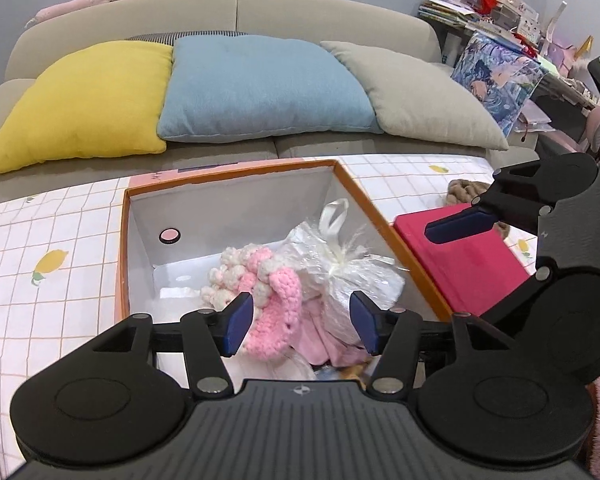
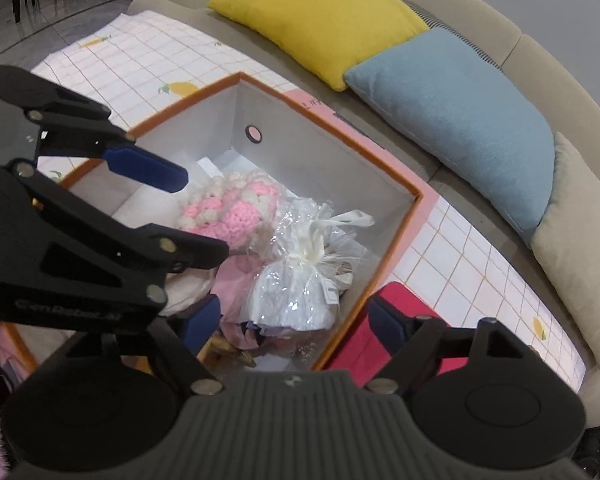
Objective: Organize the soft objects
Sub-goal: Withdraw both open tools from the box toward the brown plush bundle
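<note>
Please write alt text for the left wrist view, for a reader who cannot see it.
The open left gripper hovers above an orange-rimmed box holding a pink-and-white crochet piece and a white plastic-wrapped bundle. Behind, yellow, blue and beige cushions lie on a sofa.

The orange-rimmed box [image 2: 396,236] sits open on the checked cloth [image 2: 148,60] in front of the sofa [image 2: 540,64]. Inside lie a pink-and-cream crochet piece [image 2: 228,208] and, touching it, a cellophane-wrapped white bundle [image 2: 300,288]. The right gripper [image 2: 296,324] hangs over the box's near edge, fingers apart; the left gripper [image 2: 192,216], also spread, reaches in from the side.
</note>
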Demonstrator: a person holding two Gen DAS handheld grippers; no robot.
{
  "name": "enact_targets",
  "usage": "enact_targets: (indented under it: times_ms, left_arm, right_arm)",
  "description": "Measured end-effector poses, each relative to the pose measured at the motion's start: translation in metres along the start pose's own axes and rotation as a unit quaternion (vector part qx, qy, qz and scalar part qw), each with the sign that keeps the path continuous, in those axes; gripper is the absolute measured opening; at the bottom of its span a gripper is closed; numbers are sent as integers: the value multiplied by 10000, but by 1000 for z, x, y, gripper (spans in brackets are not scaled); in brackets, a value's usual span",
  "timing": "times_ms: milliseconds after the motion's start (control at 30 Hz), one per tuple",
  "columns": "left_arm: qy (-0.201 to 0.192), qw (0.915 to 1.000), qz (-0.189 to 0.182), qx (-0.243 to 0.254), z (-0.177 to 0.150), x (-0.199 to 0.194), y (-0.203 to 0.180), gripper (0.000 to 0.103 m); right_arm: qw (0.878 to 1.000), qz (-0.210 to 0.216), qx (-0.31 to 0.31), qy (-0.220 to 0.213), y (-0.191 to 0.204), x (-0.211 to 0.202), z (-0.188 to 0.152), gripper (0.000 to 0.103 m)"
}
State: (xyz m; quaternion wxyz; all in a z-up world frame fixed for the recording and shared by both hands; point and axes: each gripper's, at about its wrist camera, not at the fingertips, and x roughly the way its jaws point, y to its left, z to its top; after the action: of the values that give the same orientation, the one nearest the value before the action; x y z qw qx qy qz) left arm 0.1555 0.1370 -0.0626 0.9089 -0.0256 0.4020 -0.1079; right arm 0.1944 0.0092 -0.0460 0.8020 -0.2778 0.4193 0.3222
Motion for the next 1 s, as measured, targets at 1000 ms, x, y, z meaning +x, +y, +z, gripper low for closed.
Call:
enact_targets:
  times_ms: [1000]
  left_arm:
    - [-698,9975,-112,49,-88,-74,-104,65]
  right_arm:
    - [9600,-585,2530,-1044,8,-112,-200,83]
